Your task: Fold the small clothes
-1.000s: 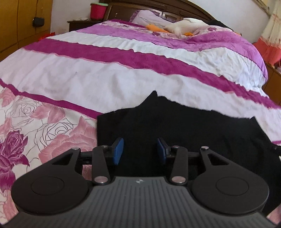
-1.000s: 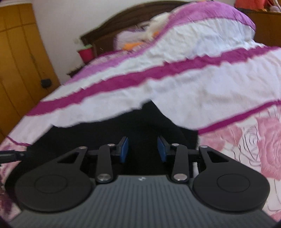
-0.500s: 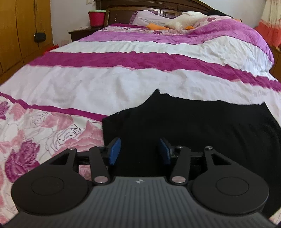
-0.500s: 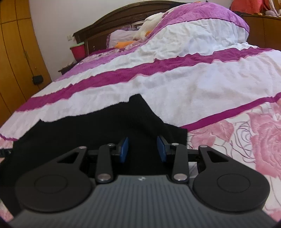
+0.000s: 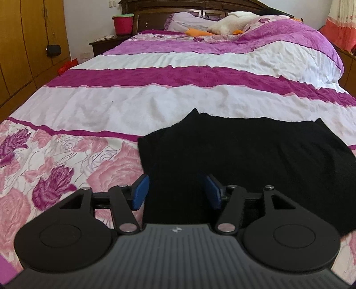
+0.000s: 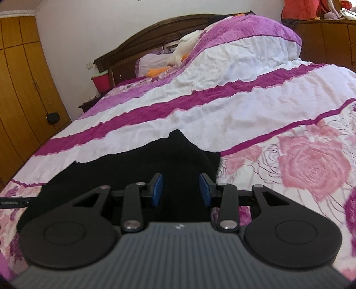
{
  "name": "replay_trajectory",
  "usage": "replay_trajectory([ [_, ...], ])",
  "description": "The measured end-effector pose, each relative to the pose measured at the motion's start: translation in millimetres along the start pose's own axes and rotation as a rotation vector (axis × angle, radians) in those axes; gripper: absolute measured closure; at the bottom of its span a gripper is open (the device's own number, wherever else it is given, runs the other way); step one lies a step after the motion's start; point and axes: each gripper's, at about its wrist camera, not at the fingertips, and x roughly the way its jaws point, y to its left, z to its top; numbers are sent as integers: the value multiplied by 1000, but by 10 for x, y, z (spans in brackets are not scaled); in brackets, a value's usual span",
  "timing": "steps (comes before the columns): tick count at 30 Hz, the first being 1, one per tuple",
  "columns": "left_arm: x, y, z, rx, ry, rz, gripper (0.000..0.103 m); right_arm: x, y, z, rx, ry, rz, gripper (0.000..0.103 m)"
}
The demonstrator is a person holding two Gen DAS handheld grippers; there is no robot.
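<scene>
Left wrist view: the small black knit garment [image 5: 255, 155] lies spread flat on the pink-and-white floral quilted bedspread [image 5: 73, 162], near the foot of the bed, with one pointed corner standing up at its far edge. Compared with one second ago, the camera horizon has levelled and the cloth reads flatter and more squared; the same settling shows in the right wrist view, where the earlier motion blur is gone. Judged from this, the spreading step is complete and a first fold can begin.

Left gripper [image 5: 176, 192]: jaws set wide apart, blue pads [image 5: 141, 191] straddling the near left edge of the garment, nothing held. It sits low, pointing along the bed toward the dark wooden headboard [image 5: 200, 4].

Right gripper [image 6: 181, 189]: jaws likewise wide and empty, poised over the near right portion of the garment [image 6: 138, 171], just inside its right edge (contact with the cloth cannot be confirmed). This view is rolled slightly, so the bedspread [image 6: 300, 160] slopes across the frame.

Both tools are positioned for a paired grasp of the near hem
</scene>
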Motion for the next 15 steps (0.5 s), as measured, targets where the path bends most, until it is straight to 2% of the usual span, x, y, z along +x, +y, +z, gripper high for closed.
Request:
replay_trajectory([
  [4,-235,47,-121,-31,-17,-12,35,-209,-52,-99,26,-12,-2,51],
  [8,-322,87,-233,-26,-39,-13,33,-281,-114,-245,26,10,3,51],
  [12,-198,151,-312,-38,-22,-11,33,-183,-181,-393,59,52,5,51],
  [15,-65,211,-363,-77,-2,-33,33,-86,-232,-486,125,65,41,51],
])
